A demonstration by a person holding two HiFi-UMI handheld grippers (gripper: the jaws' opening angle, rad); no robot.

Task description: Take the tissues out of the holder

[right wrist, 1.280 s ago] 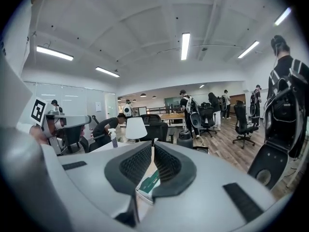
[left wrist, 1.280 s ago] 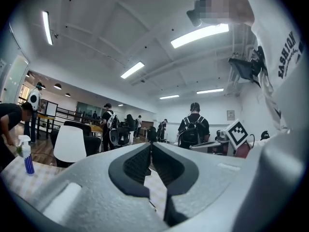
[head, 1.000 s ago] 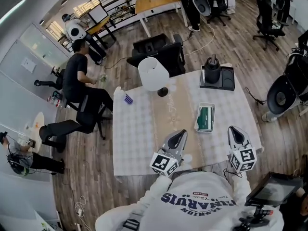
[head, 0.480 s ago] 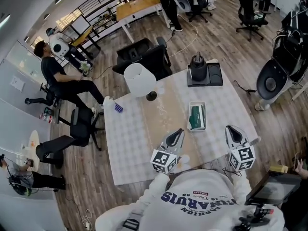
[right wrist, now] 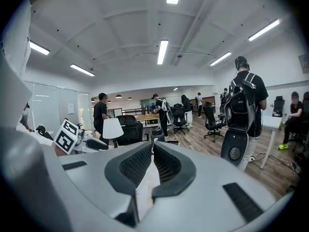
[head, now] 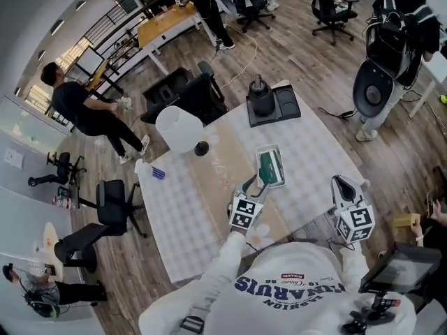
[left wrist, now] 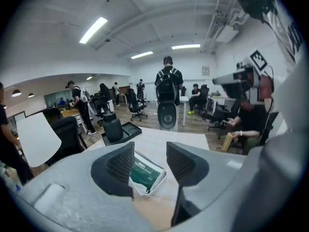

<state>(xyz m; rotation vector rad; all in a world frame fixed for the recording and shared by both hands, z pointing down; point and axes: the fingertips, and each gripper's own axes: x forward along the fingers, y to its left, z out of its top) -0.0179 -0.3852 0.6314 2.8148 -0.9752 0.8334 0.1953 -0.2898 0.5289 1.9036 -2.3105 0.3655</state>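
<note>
The tissue holder (head: 279, 165) is a shallow white tray on the white tablecloth (head: 181, 208), with a green tissue pack (head: 267, 166) lying in it. My left gripper (head: 251, 184) hovers at the holder's near-left end. Its jaws are opening, with nothing pressed between them. In the left gripper view the green pack (left wrist: 144, 174) shows through the gap of the left gripper (left wrist: 150, 151), a short way ahead. My right gripper (head: 340, 182) hangs over the table's near right edge, away from the holder. The right gripper (right wrist: 153, 149) is shut and empty.
A white-shaded lamp (head: 179, 128) stands at the back left of the table, and a black kettle (head: 261, 96) sits on a black tray (head: 287, 107) at the back. A small blue item (head: 158, 174) lies near the left edge. Office chairs and people surround the table.
My left gripper has moved forward to the holder's near end and its jaws have parted. The right gripper has stayed by the near right edge. The head view has swung.
</note>
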